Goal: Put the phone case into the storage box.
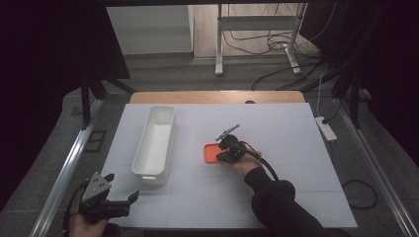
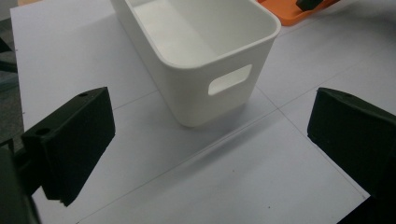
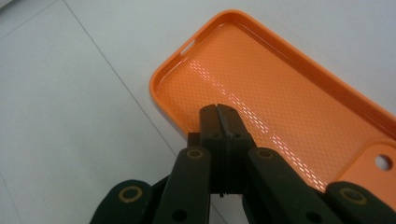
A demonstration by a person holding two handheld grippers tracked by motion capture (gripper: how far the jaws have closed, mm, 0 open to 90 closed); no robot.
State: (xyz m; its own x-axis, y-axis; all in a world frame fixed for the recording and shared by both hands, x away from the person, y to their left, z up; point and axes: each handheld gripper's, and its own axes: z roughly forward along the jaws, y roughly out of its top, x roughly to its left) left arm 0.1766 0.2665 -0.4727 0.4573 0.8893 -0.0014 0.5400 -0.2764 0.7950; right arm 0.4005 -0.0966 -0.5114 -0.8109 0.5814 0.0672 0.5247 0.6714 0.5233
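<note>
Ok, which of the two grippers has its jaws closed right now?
The right gripper, at the orange phone case: its black jaws are pressed together over the case's near edge. The left gripper, near the white plastic bin, has its jaws spread wide.

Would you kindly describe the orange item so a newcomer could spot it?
Start at the long white plastic bin on the white table. To its right, under the right tongs, lies a flat orange phone case, the only brightly coloured thing there.
</note>
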